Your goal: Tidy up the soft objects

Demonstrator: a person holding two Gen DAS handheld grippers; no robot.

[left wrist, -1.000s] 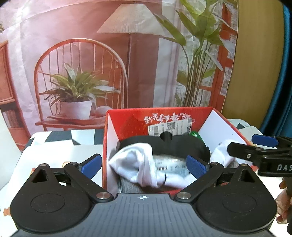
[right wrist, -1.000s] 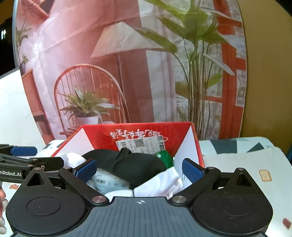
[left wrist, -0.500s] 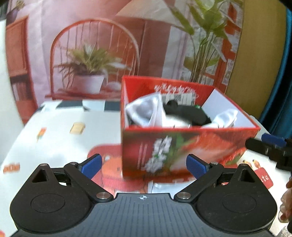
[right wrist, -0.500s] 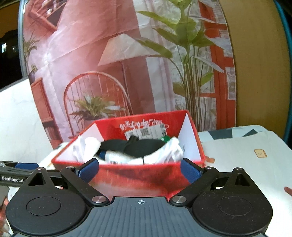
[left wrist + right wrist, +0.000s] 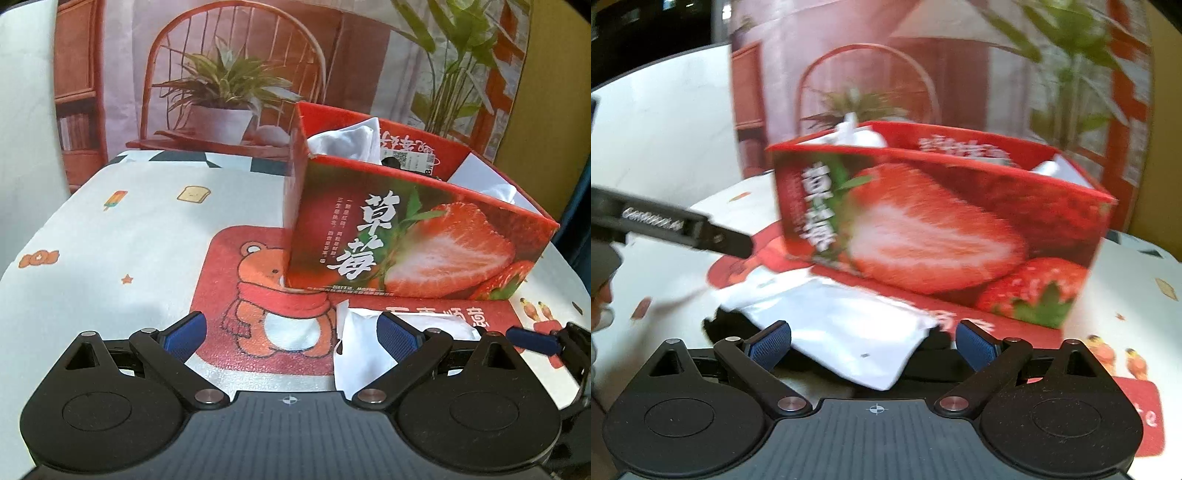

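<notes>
The left wrist view was sharp and evenly lit, with soft daylight and a faint shadow across the bench at left. The right wrist view was smeared by motion blur, the strawberry box lettering unreadable. Both bowed strongly toward dark, vignetted fisheye corners.

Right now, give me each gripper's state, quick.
Left gripper: open, holding nothing.
Right gripper: open, holding nothing; the white cloth lies on the table between its fingers.
</notes>
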